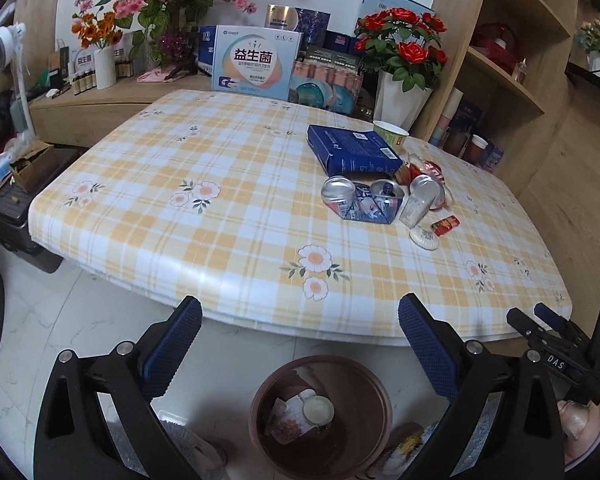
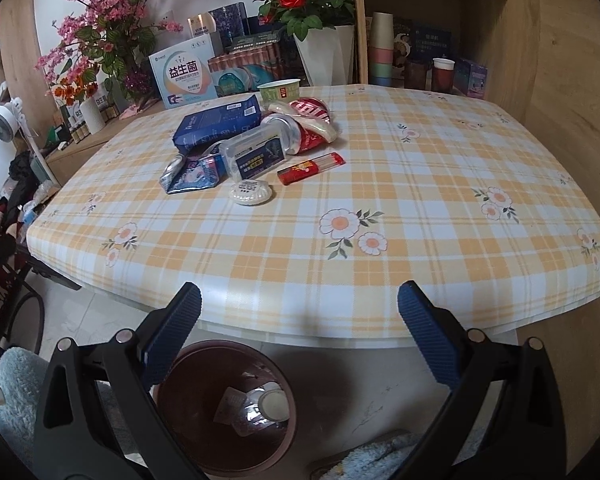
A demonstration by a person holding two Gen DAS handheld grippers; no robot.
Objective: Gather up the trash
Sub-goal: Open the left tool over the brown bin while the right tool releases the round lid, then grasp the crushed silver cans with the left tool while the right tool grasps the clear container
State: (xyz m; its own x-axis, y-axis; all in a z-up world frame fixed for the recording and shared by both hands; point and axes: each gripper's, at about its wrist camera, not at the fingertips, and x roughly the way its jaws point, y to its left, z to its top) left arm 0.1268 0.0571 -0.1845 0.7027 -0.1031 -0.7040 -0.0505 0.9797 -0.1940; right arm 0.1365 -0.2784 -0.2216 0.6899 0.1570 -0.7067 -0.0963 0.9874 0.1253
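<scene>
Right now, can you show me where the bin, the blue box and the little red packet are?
Bin [image 1: 376, 388]: left wrist view, on its brown rim.
Blue box [image 2: 216, 122]: right wrist view, on its top face.
Red packet [image 2: 304, 169]: right wrist view, on its red middle.

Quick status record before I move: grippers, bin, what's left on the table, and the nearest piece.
left gripper: open, empty
right gripper: open, empty
trash bin: on floor by the table's near edge, some trash inside
table: trash pile at far side
pile: blue box, crushed cans, clear plastic case, red packet
nearest: round white item
</scene>
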